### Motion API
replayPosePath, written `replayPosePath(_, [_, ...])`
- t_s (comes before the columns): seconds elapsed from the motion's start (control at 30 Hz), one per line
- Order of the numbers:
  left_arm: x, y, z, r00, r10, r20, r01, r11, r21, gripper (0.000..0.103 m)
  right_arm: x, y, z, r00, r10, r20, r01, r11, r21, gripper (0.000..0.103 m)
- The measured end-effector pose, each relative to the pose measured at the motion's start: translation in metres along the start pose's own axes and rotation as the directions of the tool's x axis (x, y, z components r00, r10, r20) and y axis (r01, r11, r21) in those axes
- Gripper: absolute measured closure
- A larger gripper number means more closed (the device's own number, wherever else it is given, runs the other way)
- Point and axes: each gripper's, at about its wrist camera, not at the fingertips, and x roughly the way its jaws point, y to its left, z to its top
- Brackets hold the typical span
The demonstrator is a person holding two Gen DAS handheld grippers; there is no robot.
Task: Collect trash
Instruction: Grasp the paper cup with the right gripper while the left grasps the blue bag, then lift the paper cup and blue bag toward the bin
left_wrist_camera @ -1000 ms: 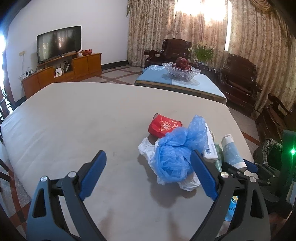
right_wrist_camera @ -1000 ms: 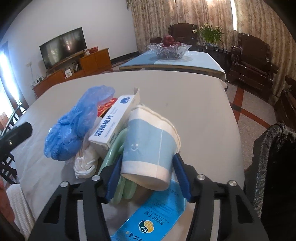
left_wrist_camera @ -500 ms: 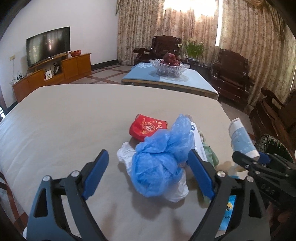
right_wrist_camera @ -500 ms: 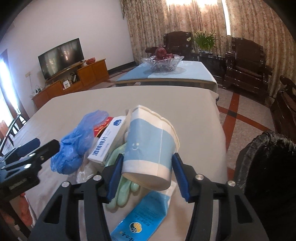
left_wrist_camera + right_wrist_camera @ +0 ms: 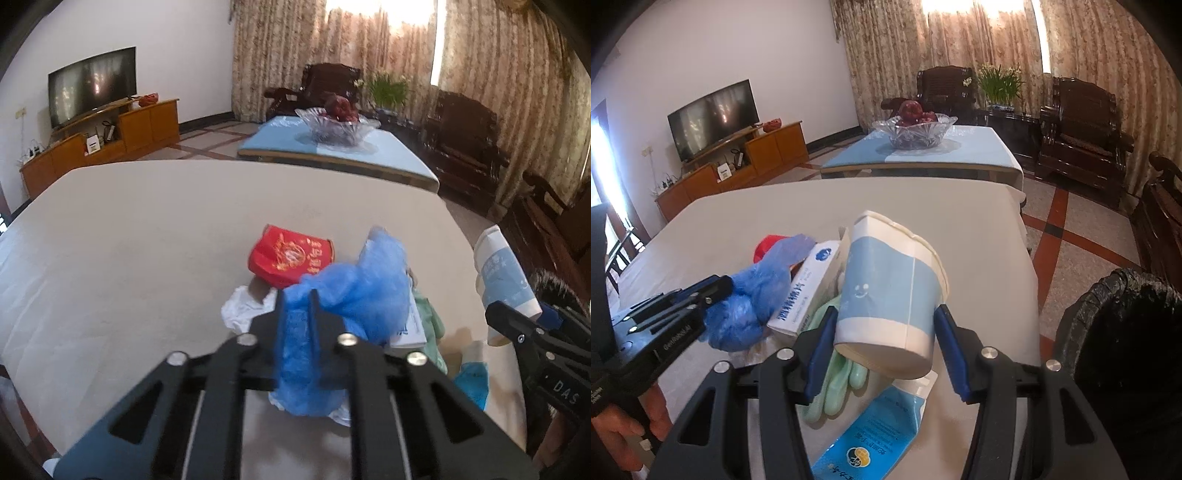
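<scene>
A crumpled blue plastic bag lies on the beige table, and my left gripper is shut on it. The same blue plastic bag and left gripper show at the left of the right wrist view. My right gripper is shut on a white-and-blue paper cup, held tilted above the table; that paper cup appears at the right of the left wrist view. Around them lie a red packet, a white box, a green glove and a blue sachet.
A black-lined trash bin stands off the table's right edge. White crumpled plastic lies under the blue bag. Behind are a low table with a glass fruit bowl, dark wooden armchairs and a TV on a cabinet. A hand holds the left gripper.
My left gripper moved in over the blue bag and its jaws went from wide open to shut on it. The right gripper lifted the paper cup slightly.
</scene>
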Motion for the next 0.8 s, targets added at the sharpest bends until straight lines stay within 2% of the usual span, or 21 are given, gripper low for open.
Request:
replayPosePath(0.17, [-0.023,-0.002,0.005,0.999,0.008,0.051,-0.009,1.000,0.016,0.103,-0.008,0.003,0.004,1.000,0.008,0.020,-0.008,1.000,-0.002,0.050])
replayPosePath(0.53, [-0.057,-0.008,0.005,0.997,0.021,0.070,-0.023,1.000,0.021,0.103,-0.034,0.005,0.007,0.999,0.012,0.040,-0.012,1.000,-0.019,0.050])
replayPosePath(0.8, [-0.079,-0.023,0.008,0.996,-0.008,0.088,0.006,1.000,0.022,0.103,-0.058,0.004,0.011,0.998,0.009,0.070,-0.006,0.999,-0.032,0.050])
